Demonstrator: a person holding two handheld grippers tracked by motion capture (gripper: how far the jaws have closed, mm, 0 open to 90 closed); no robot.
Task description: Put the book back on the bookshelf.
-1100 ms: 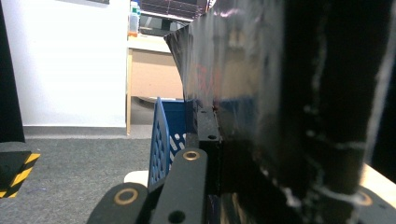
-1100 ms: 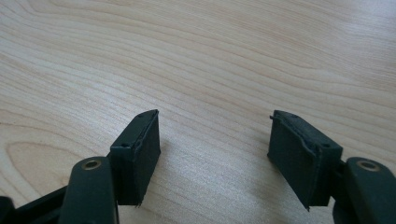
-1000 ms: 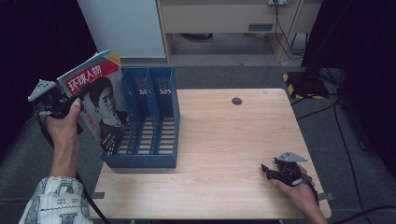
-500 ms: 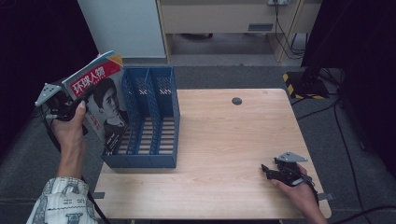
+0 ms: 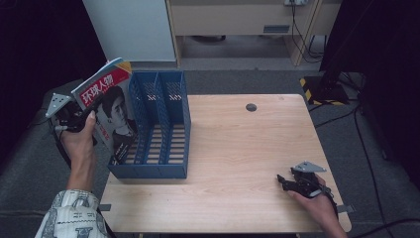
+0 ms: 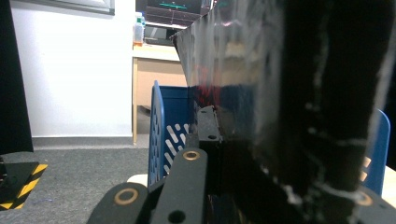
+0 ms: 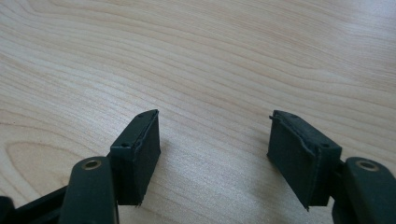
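The left gripper is held off the left edge of the surface, its jaws clamped on a magazine. The magazine stands tilted, cover facing the person, with a red title band and a portrait on it, and its lower edge sits just beside the left wall of a blue file rack. In the left gripper view the magazine fills the space between the jaws as a dark glossy sheet, with the rack just behind it.

The rack stands on the left part of the surface, its open compartments facing up and toward the person. A small dark round spot lies near the far edge.

The right gripper rests low at the near right corner, well apart from the rack. In its own view the gripper has its jaws apart, with bare wood between them.
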